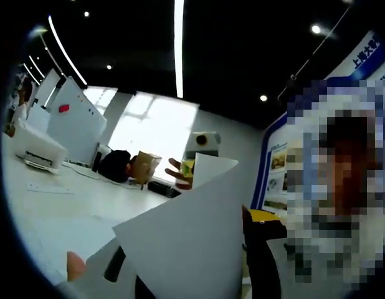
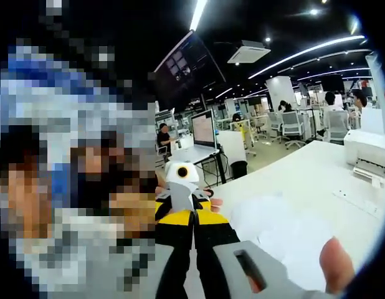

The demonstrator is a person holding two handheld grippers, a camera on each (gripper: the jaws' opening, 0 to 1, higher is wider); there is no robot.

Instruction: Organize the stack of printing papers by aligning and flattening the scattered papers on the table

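A white sheet of paper [image 1: 186, 237] stands tilted in the air in the left gripper view, its face towards the camera. My left gripper [image 1: 195, 218] is open, its black, yellow-tipped fingers [image 1: 262, 249] wide apart on either side of the sheet. Behind the sheet's top edge, the right gripper [image 1: 202, 140] is held by a hand [image 1: 179, 174]. In the right gripper view my right gripper [image 2: 194, 215] is shut, with a thin pale edge of paper between the fingers. The left gripper [image 2: 182, 177] faces it just beyond. More loose papers [image 2: 286, 233] lie scattered on the white table [image 2: 304, 180].
A white printer [image 2: 369, 151] [image 1: 38, 151] stands on the table's far side. White boards [image 1: 74, 121] rise behind it. A brown box [image 1: 144, 167] and a dark bag [image 1: 114, 166] sit at the table's end. Desks, monitors and seated people [image 2: 162, 138] fill the room behind.
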